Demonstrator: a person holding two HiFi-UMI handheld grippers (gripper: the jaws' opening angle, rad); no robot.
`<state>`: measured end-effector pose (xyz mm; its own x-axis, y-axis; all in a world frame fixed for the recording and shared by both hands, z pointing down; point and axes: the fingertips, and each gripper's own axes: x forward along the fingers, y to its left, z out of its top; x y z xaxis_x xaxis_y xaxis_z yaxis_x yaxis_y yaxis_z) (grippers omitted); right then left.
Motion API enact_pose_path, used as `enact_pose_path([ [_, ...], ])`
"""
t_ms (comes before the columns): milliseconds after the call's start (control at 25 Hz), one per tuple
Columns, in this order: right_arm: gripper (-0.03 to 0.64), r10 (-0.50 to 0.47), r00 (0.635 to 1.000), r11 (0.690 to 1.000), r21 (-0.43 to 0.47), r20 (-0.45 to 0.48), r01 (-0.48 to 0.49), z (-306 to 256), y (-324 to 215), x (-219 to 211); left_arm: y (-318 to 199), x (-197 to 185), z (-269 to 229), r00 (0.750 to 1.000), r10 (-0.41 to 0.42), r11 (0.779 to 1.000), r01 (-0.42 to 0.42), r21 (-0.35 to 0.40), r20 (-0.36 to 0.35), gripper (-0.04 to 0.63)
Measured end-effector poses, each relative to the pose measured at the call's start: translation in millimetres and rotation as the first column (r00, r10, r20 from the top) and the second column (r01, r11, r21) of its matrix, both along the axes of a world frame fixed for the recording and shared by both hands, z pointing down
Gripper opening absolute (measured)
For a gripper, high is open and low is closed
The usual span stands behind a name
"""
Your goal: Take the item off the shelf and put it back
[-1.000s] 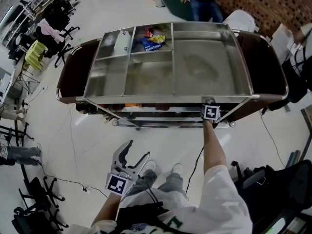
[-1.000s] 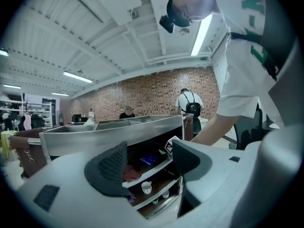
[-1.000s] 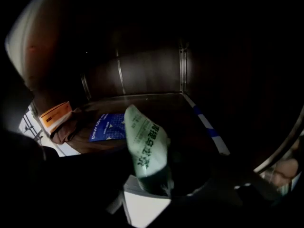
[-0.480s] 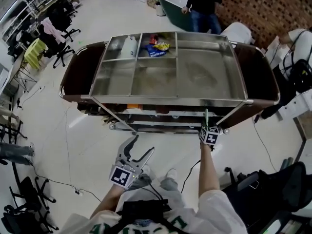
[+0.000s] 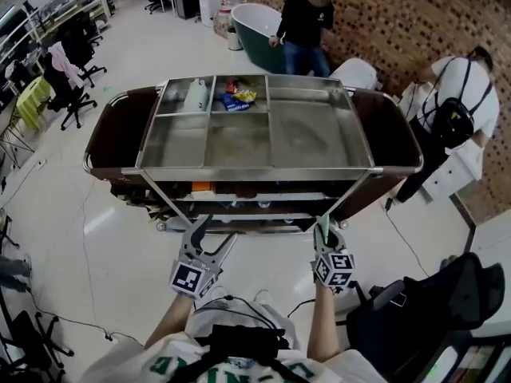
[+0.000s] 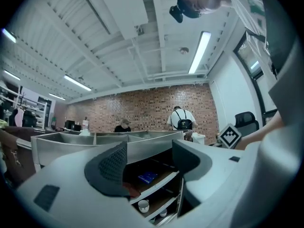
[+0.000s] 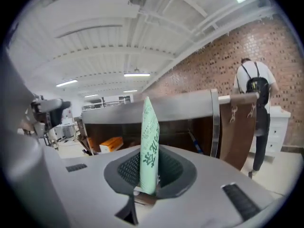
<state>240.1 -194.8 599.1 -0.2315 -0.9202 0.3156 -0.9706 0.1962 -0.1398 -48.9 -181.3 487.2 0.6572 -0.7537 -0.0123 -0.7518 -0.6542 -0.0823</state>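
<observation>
The steel shelf cart [image 5: 239, 168] stands in front of me, its lower shelves open toward me. My right gripper [image 5: 322, 231] hangs just short of the cart's front, shut on a thin pale-green packet [image 5: 322, 227]. In the right gripper view the green packet [image 7: 149, 146] stands upright, pinched between the pads of the right gripper [image 7: 149, 175]. My left gripper [image 5: 214, 231] is held low at the left, open and empty. The left gripper [image 6: 149, 163] looks along its jaws at the shelves, where a blue packet [image 6: 147, 176] and small cups [image 6: 143, 205] lie.
Snack packets [image 5: 237, 96] sit in a top compartment of the cart, and an orange box [image 5: 203, 187] is on a lower shelf. A person in black [image 5: 303, 22] and a person with a backpack [image 5: 447, 110] stand behind. Office chairs [image 5: 72, 54] are at the far left, a black bag [image 5: 423, 309] at my right.
My right gripper has drawn back from the cart's shelf toward me and now holds the green packet. The left gripper stays open; I stand farther from the cart.
</observation>
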Motion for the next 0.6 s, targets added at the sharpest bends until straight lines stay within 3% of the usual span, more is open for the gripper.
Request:
enact_pose_path([
  [280, 0.061, 0.020, 1.000, 0.995, 0.101, -0.011, -0.018, -65, 46, -22, 0, -10, -15, 0.999, 0.017, 0.999, -0.016, 0.039, -0.037, 0.281],
  [600, 0.061, 0.014, 1.000, 0.988, 0.152, 0.000, -0.014, -87, 64, -49, 5, -16, -17, 0.998, 0.040, 0.998, -0.037, 0.052, -0.051, 0.279],
])
